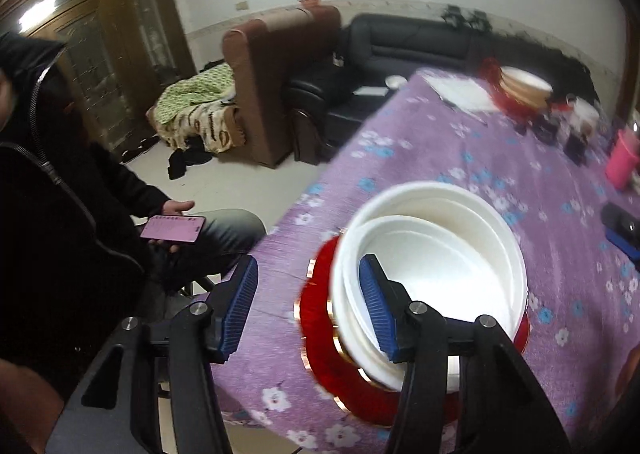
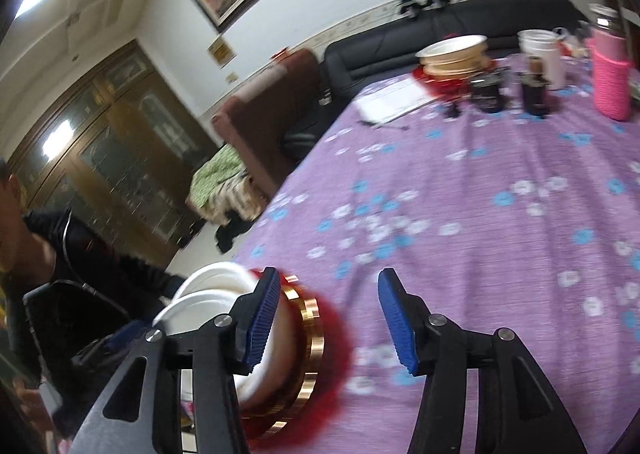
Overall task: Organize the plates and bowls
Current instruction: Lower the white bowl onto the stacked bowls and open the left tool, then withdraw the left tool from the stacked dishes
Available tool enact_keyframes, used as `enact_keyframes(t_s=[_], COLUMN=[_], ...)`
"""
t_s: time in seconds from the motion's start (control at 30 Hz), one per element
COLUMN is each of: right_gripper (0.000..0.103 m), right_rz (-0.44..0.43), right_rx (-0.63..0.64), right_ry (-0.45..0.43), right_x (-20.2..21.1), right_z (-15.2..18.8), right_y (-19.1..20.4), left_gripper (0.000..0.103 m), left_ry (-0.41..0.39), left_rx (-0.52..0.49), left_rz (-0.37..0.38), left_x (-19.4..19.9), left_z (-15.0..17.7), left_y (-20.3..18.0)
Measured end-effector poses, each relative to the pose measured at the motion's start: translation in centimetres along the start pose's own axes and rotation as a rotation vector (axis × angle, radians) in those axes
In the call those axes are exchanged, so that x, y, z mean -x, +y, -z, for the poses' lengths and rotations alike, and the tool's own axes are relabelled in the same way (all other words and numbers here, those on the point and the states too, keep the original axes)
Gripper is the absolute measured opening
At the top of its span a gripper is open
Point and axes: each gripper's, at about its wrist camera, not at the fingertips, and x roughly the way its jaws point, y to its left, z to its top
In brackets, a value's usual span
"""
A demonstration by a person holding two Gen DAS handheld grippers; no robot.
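L gripper (image 1: 308, 308) jaws spread over white bowls (image 1: 432, 274) on red plate (image 1: 320, 338); R gripper (image 2: 328, 320) jaws released.

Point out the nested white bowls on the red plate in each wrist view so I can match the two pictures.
Left wrist view: white bowls sit lower centre-right, under the left tool's right finger.
Right wrist view: they sit lower left, partly behind the right tool's left finger.
Shared landmark: the pink cup at the table's far right.
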Motion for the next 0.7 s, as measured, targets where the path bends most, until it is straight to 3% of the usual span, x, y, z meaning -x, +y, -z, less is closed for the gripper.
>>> enact_keyframes(t_s=[0.2,0.4,0.5,0.57,0.7], right_gripper=[0.056,0.057,0.057,0.057,0.061], right_rz=[0.069,0.099,0.086,0.076,0.066], right_rx=[-0.087,-0.163,-0.153,-0.134,-0.126], right_ry=[-0.085,-0.13,-0.159,-0.188,-0.207], right_x=[2.8,3.0,2.9,3.0,3.1], right_z=[-0.1,0.6,1.0,1.1,1.2], right_y=[-6.2,-10.8,-11.6,-11.7,-12.0], left_gripper=[0.052,0.052,0.052,0.052,0.052], left_ry=[-0.023,0.033,0.058,0.074,0.005], left_rx=[-0.028,-0.086,-0.111,-0.092,-0.052], left_rz=[-0.037,-0.025,-0.04,-0.011,-0.005], left_x=[0.9,-1.6,-2.8,-2.8,-0.4], left_z=[0.9,0.8,0.7,0.7,0.1], left_y=[0.5,-2.3,-3.4,-3.2,-1.8])
